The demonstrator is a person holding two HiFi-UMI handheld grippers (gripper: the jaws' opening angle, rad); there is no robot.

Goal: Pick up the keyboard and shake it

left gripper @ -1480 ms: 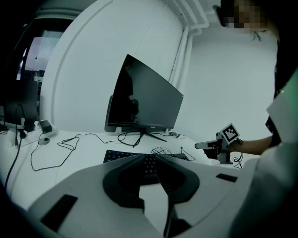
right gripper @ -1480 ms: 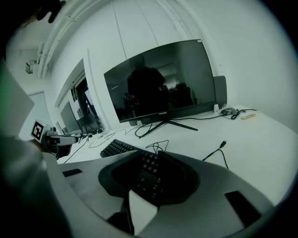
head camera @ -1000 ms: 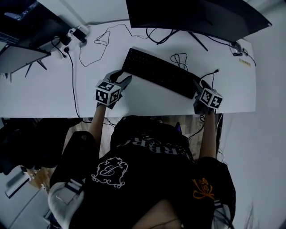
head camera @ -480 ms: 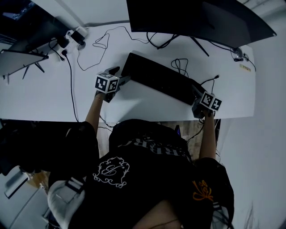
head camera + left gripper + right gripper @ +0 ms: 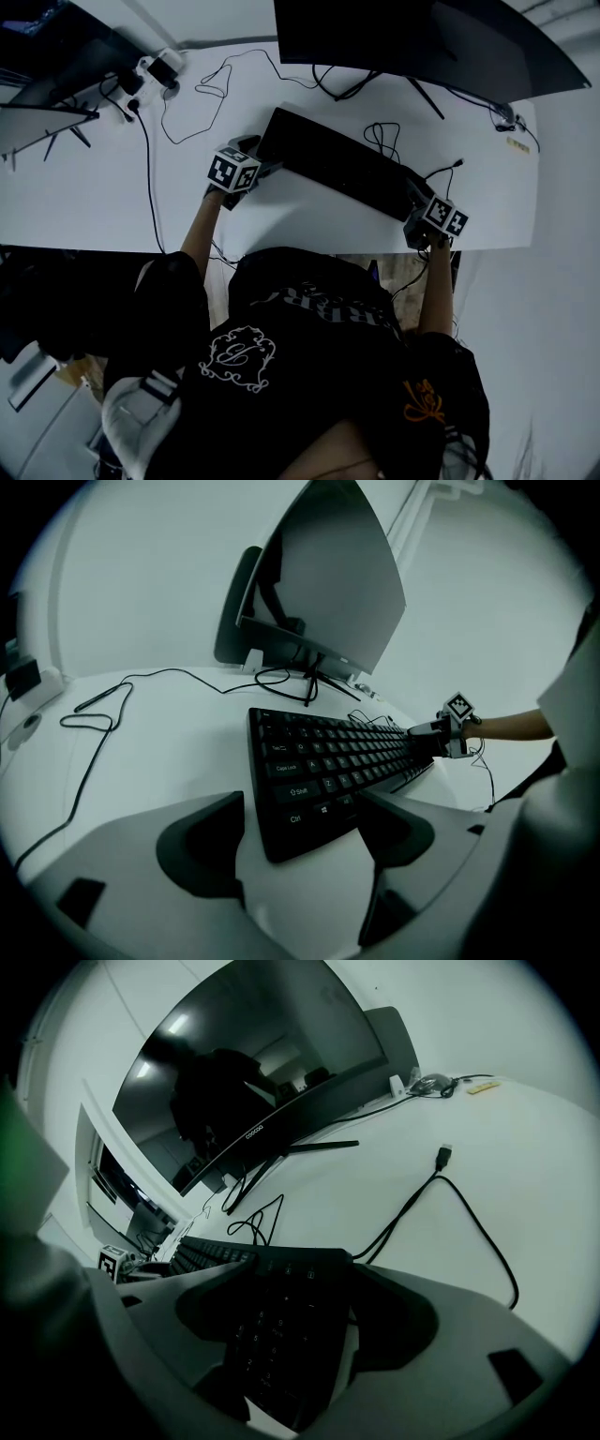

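Left gripper (image 5: 251, 161): at the keyboard's (image 5: 337, 164) left end. Its jaws have just been opening and stand wide, with the Ctrl corner between them and the pads not pressing.
Keyboard: black, full-size, flat on the white desk (image 5: 84, 187) (lying aslant).
Right gripper (image 5: 422, 199): at the keyboard's number-pad end, jaws likewise just opened wide around it, unclenched.
Handling: probably light, rigid plastic; its smooth edges may slip when shaken.
Hold: both short ends together, pads on the front and back edges, clear of the keys.
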